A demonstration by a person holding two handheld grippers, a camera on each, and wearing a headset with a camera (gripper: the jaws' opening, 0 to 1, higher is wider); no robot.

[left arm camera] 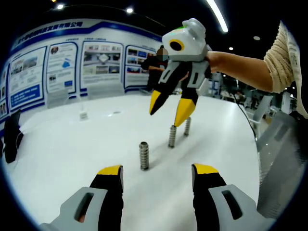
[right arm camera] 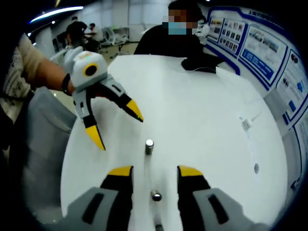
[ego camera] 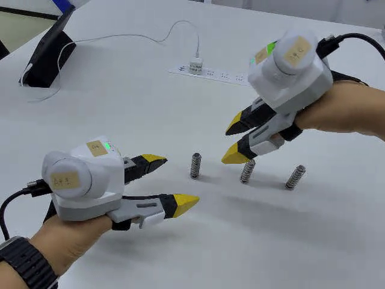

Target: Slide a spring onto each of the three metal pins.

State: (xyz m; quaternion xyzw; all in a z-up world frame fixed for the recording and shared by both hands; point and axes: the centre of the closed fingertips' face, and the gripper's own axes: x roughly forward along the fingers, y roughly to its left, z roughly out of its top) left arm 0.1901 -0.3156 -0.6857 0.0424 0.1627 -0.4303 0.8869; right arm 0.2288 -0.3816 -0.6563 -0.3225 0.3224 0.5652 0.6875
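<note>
Three coil springs stand upright in a row on the white table: one on the left (ego camera: 195, 165), one in the middle (ego camera: 248, 171), one on the right (ego camera: 295, 177). Seen from above in the right gripper view, a round metal pin top shows inside the nearer spring (right arm camera: 156, 196) and inside the one beyond it (right arm camera: 149, 147). My right gripper (ego camera: 226, 146) hangs open just above the middle spring, with nothing between its fingers. My left gripper (ego camera: 178, 179) is open and empty, low over the table, just left of the left spring (left arm camera: 144, 155).
A white power strip (ego camera: 207, 72) with a plugged-in charger and cable lies at the back. A black tablet on a stand (ego camera: 51, 51) sits at the far left. A person (right arm camera: 175, 36) sits at the table's far end.
</note>
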